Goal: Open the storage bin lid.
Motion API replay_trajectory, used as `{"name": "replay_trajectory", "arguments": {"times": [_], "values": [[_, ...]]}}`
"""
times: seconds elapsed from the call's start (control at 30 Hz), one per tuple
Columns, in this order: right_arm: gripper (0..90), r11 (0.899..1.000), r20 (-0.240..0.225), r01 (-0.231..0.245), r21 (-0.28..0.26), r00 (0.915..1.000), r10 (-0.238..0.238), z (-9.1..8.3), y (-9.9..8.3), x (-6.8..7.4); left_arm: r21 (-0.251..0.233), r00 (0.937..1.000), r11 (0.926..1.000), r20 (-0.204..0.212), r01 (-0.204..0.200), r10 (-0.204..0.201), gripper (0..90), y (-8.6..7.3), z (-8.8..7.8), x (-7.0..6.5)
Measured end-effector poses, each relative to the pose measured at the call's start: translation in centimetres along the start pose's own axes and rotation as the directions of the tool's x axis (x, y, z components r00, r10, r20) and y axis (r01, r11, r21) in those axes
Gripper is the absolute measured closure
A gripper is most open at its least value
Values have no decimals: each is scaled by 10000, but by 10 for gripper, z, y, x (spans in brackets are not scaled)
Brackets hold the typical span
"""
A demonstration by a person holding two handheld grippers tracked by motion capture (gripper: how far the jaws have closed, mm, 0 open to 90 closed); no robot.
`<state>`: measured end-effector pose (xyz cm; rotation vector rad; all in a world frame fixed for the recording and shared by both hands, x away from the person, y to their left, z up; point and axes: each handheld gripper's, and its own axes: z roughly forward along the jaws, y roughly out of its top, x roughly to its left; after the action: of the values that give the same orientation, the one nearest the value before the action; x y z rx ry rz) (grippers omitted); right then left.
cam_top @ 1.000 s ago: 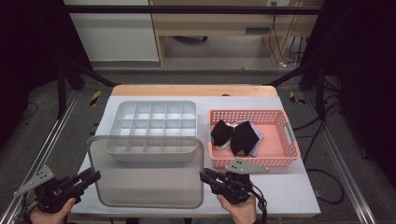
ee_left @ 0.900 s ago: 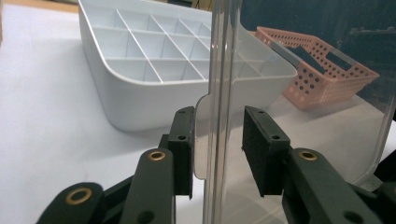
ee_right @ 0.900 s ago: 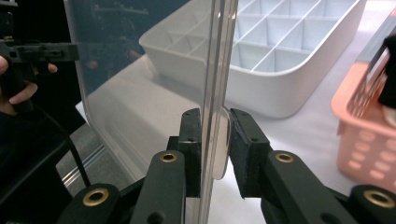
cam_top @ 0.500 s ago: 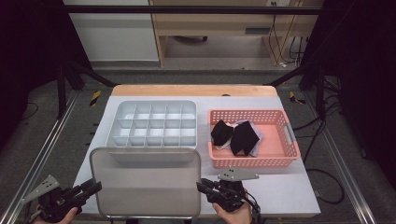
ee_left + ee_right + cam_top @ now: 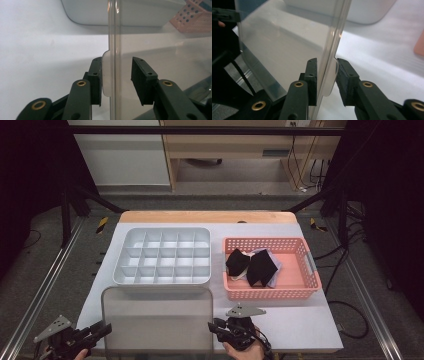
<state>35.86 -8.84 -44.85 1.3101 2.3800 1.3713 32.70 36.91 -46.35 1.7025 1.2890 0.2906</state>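
A clear plastic lid (image 5: 157, 320) lies low over the near edge of the table, between my two grippers. My left gripper (image 5: 106, 329) is at its left edge. In the left gripper view the lid's rim (image 5: 113, 50) runs between the jaws. One pad lies against the small tab and the other pad (image 5: 140, 82) stands apart, so this gripper (image 5: 116, 80) is open. My right gripper (image 5: 214, 327) is at the lid's right edge. There both pads lie against the rim (image 5: 329, 57) and its tab, so this gripper (image 5: 327, 80) is shut on it. Both pairs of jaws have just been opening.
A grey tray (image 5: 165, 232) with several compartments sits just beyond the lid. To its right stands a pink basket (image 5: 272, 293) with black cloth pieces (image 5: 250, 265) in it. The table's front edge runs right under the lid and my hands.
The lid has come down and toward the table's near edge with both grippers. It no longer overlaps the grey tray's front wall.
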Motion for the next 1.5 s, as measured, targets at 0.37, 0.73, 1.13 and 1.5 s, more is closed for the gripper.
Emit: {"name": "replay_trajectory", "arguments": {"times": [0.37,0.73,1.13,1.5], "values": [[655,9989,232,-46,464,9997,35,11,-8,-1,621,9987,9976,-386,-316,340,548,-3,9,-3],[576,9971,462,53,753,9989,-88,21,-11,0,1154,9960,9920,-672,-502,582,478,-4,17,-5],[496,9956,594,56,930,9982,-111,29,-13,1,1416,9943,9886,-856,-503,629,438,-4,23,-6],[445,9949,906,467,892,9944,-548,33,-14,2,1543,9945,9873,-913,-374,519,416,-3,25,-6]]}}
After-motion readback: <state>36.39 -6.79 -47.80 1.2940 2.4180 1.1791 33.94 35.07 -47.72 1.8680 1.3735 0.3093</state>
